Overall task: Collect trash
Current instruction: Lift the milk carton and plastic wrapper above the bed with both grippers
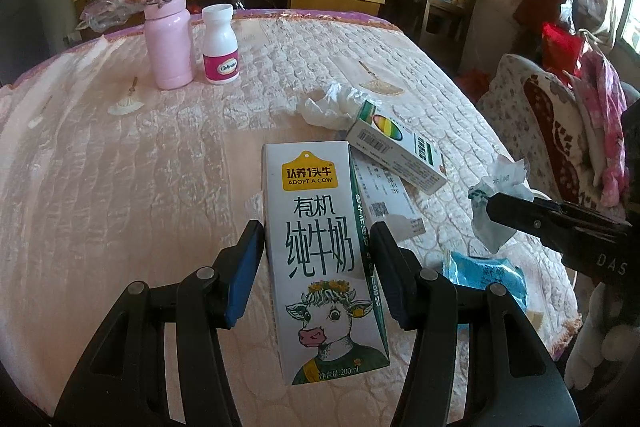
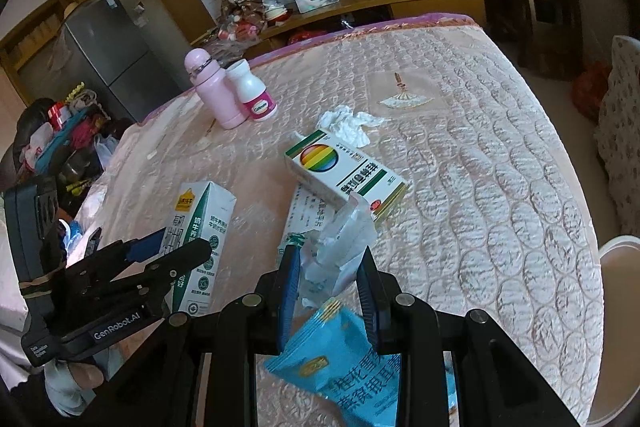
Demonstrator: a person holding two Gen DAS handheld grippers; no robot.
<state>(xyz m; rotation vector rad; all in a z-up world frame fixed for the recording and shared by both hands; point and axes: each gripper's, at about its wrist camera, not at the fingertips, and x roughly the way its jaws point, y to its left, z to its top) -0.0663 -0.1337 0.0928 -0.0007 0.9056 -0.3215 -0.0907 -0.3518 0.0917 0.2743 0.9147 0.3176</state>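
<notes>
Trash is already in both grippers above the bed (image 1: pixel 120 155): left gripper (image 1: pixel 316 251) clamps the milk carton (image 1: pixel 320 247), while right gripper (image 2: pixel 328 279), beside that carton, pinches crumpled tissue (image 2: pixel 340 239) for carrying away.

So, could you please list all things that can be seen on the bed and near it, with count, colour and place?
milk carton: 1, white and green, held between the left gripper's pads
crumpled wrapper: 1, white, pinched in the right gripper
snack packet: 1, blue, on the bed under the right gripper
medicine box: 1, white with rainbow circle, mid bed
paper leaflet: 1, white, partly under the medicine box
tissue: 1, white, crumpled, behind the medicine box
flask: 1, pink, far side of the bed
pill bottle: 1, white with pink label, beside the flask
bedspread: 1, pink, quilted
left gripper: 1, black with blue pads
right gripper: 1, black with blue pads
</notes>
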